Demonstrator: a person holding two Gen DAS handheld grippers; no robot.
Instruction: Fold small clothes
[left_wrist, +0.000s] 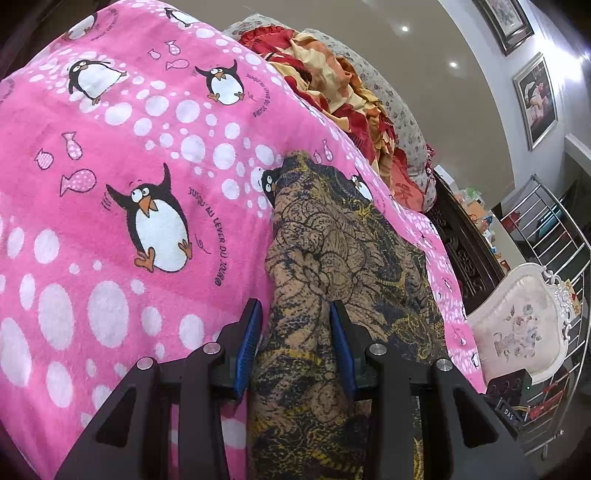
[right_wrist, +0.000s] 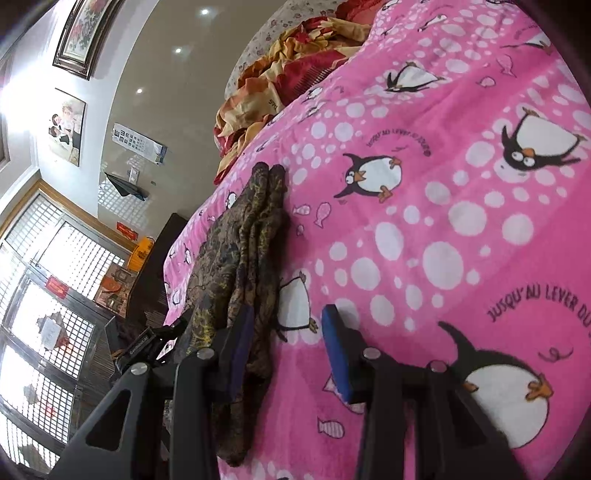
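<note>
Covering the whole bed, a pink penguin blanket (left_wrist: 110, 184) spreads under everything, with a rumpled red and yellow quilt (left_wrist: 332, 85) bunched at its far end. On the blanket lies the task's small patterned garment (left_wrist: 332, 258), brown and dark with yellow traces, gathered lengthwise into a long narrow bundle near the bed's edge. The left gripper (left_wrist: 295, 332) straddles the bundle's near part, its blue pads touching the cloth on both sides, jaws parted. The right gripper (right_wrist: 284, 339) stands open just beside the bundle, one pad against its edge.
</note>
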